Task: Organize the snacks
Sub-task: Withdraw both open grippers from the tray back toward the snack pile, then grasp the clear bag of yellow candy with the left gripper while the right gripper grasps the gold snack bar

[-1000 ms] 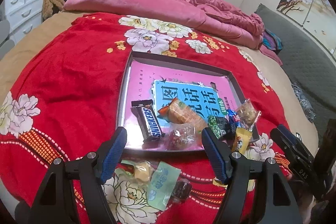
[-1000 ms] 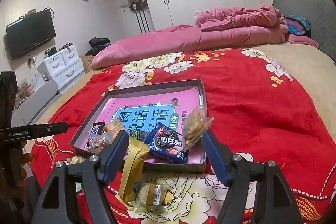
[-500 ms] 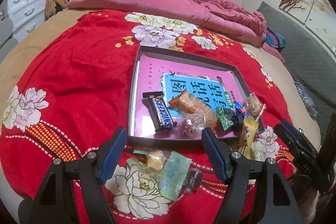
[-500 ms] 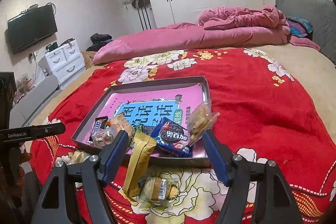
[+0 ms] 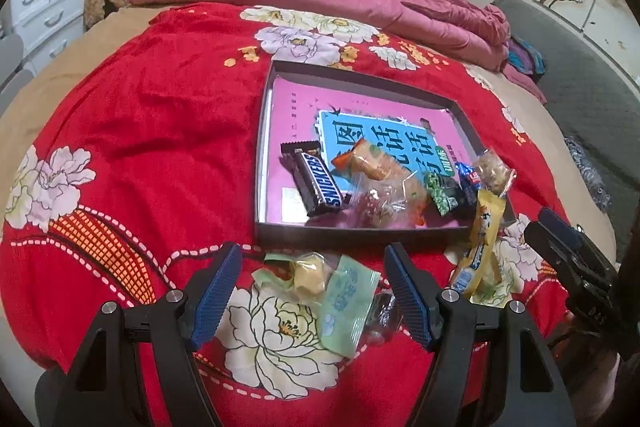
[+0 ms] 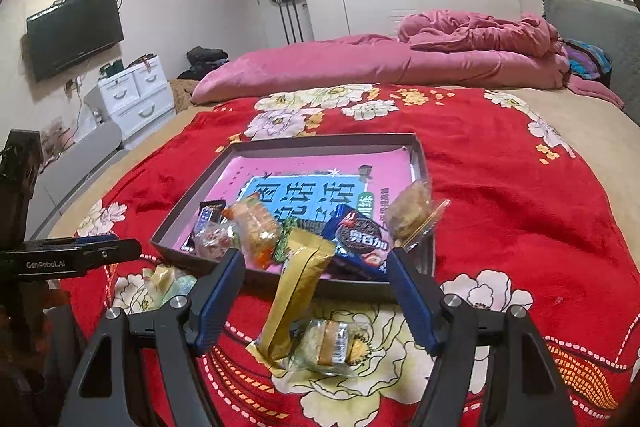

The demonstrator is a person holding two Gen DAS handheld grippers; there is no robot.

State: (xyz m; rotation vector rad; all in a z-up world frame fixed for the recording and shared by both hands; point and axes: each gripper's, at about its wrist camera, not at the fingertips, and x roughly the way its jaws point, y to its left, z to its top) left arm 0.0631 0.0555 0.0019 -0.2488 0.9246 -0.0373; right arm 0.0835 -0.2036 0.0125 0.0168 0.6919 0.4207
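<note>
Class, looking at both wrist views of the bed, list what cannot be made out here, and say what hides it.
- Small dark sweet, left wrist view: partly behind the blue pad, wrapper unreadable.
- Snickers bar, right wrist view: mostly hidden by other snacks.
- Book cover in the tray: lower part buried under snacks.
- Gold packet: print unreadable.

"SNICKERS" in white letters on the dark chocolate bar [image 5: 316, 183], near the tray's left edge, toward its front. Large black Chinese characters on the blue panel of the pink book cover [image 5: 384, 143] lining the tray [image 5: 262, 163]; "话" readable, repeated. "训练" in the green badge at the panel's right end. Blue Oreo-type cookie pack [image 6: 358, 245] at the tray's front right corner: "奥百加". "GenRobot.AI" in pale print on the side of the left gripper [image 6: 72, 259]. Other wrappers too small or blurred to read
</note>
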